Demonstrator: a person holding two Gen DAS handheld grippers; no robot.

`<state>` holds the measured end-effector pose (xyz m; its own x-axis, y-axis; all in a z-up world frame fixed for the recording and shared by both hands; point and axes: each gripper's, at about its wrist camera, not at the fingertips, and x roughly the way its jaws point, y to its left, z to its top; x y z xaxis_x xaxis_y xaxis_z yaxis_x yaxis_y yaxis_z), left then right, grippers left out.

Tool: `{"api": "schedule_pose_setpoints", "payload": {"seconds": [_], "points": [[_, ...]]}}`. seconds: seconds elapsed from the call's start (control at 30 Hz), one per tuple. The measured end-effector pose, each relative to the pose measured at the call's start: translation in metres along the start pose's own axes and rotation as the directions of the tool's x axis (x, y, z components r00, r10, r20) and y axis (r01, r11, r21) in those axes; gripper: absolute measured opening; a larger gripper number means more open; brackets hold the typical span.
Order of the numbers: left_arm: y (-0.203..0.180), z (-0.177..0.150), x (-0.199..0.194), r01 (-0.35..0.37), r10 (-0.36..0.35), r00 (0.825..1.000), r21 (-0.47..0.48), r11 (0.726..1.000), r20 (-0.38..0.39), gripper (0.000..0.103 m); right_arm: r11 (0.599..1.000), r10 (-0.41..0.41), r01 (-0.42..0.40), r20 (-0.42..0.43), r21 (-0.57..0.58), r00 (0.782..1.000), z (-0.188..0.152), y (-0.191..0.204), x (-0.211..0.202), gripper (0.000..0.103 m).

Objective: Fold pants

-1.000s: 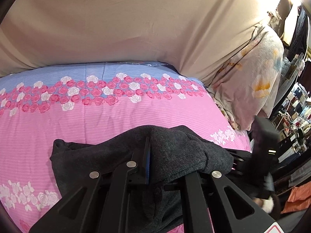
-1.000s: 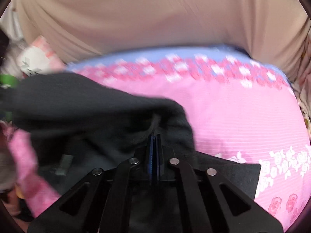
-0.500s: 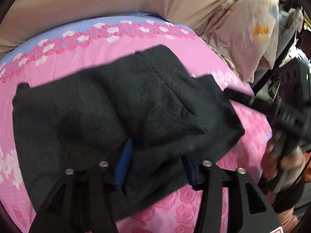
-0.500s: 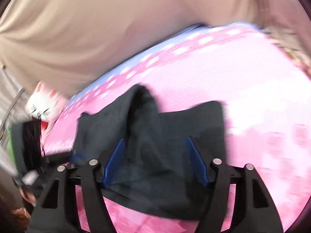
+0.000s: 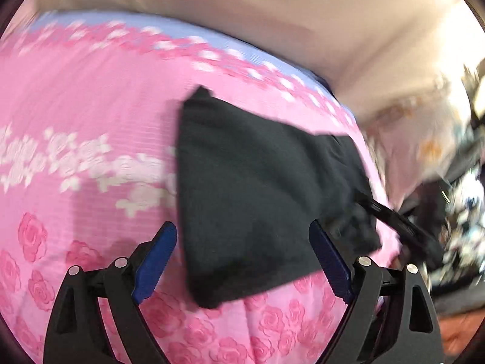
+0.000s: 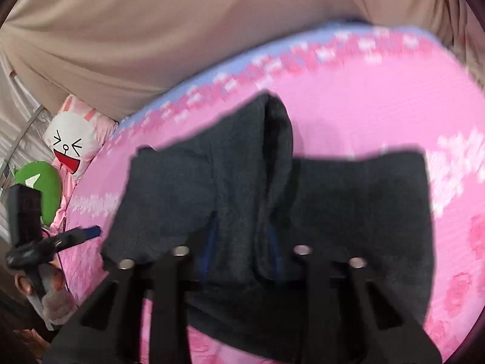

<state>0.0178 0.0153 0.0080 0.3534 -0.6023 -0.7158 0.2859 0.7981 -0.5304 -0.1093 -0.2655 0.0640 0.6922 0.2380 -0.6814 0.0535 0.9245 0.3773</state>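
Observation:
The dark grey pants [image 5: 257,194] lie folded on the pink rose-print bedsheet [image 5: 85,97]. My left gripper [image 5: 244,262] hovers at their near edge. Its jaws are opening wide, and the blue pads [image 5: 157,261] stand clear on either side of the cloth. In the right wrist view the pants [image 6: 348,206] fill the foreground. My right gripper [image 6: 241,242] is closing, and a raised ridge of the fabric fills the gap between its pads. Cloth drapes over its fingers. The right gripper [image 5: 391,215] shows at the pants' right edge, the left gripper [image 6: 86,232] at their left edge.
A beige drape [image 6: 182,30] hangs behind the bed. A white bunny cushion [image 6: 69,142] and a green plush [image 6: 42,188] sit at the bed's left side. A floral pillow [image 5: 424,139] and blurred clutter [image 5: 463,227] lie beyond the right edge.
My left gripper let go of the pants, opened wide and drew back toward their near edge. The pants dropped flat onto the sheet. My right gripper opened, then closed on a fold.

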Motion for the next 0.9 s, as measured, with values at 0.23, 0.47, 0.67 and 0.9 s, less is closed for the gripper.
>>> {"api": "schedule_pose_setpoints", "payload": {"seconds": [0.23,0.47,0.67,0.9], "points": [[-0.013,0.006,0.009,0.033,-0.033,0.999,0.039,0.999,-0.005,0.086,0.956,-0.288,0.282,0.066,0.085,0.955,-0.019,-0.05,-0.061,0.008],[-0.014,0.003,0.02,0.015,-0.015,1.0,0.015,1.0,-0.012,0.086,0.969,-0.074,0.065,0.029,0.24,0.997,-0.041,-0.069,-0.055,0.066],[-0.011,0.004,0.003,-0.006,0.006,1.0,0.015,1.0,0.03,0.086,0.994,-0.046,0.051,-0.056,0.093,0.997,-0.022,-0.045,-0.005,0.089],[-0.016,0.008,0.007,0.002,-0.003,1.0,0.027,1.0,0.021,0.086,0.995,-0.101,0.102,0.059,-0.005,0.993,-0.021,-0.01,-0.042,0.02]]}}
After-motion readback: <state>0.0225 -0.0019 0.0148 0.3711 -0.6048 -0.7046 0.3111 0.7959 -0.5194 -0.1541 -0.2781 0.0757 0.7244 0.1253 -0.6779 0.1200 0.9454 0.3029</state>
